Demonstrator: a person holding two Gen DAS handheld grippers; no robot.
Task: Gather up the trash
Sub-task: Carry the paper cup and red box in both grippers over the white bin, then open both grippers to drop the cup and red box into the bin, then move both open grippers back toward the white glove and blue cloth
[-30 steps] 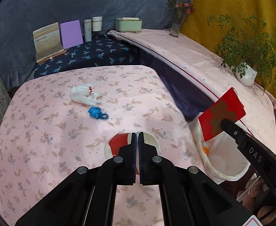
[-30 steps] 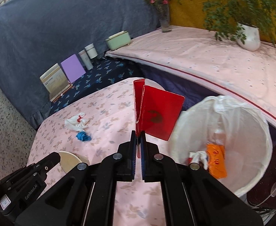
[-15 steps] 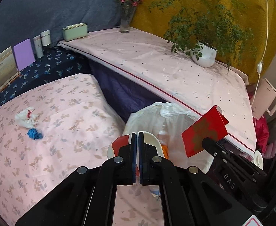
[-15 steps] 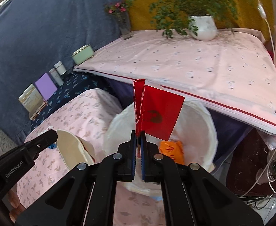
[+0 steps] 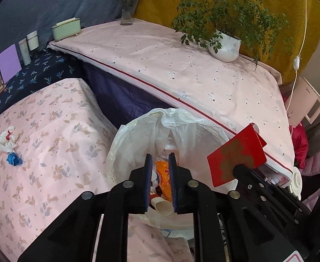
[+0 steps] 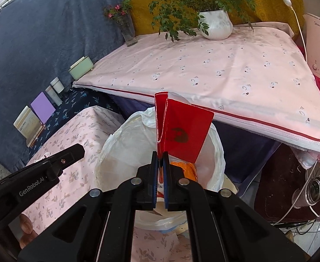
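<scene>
The left gripper (image 5: pixel 160 166) has let go: its jaws now stand apart and empty, and the cup (image 5: pixel 162 205) lies in the bin (image 5: pixel 125 144) below. The right gripper (image 6: pixel 159 160) still pinches the red envelope (image 6: pixel 185 131) over the bin. The tissue (image 5: pixel 6 138) and blue scrap (image 5: pixel 13 159) remain far left.

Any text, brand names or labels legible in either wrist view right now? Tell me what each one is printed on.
"GenRobot.AI": white lettering along the black left gripper, seen from the right wrist.
Grey logo on the pale pink appliance: too blurred to read.
Print on the cream upright card: too small.
Dark emblem on the red folded envelope: unreadable.
</scene>
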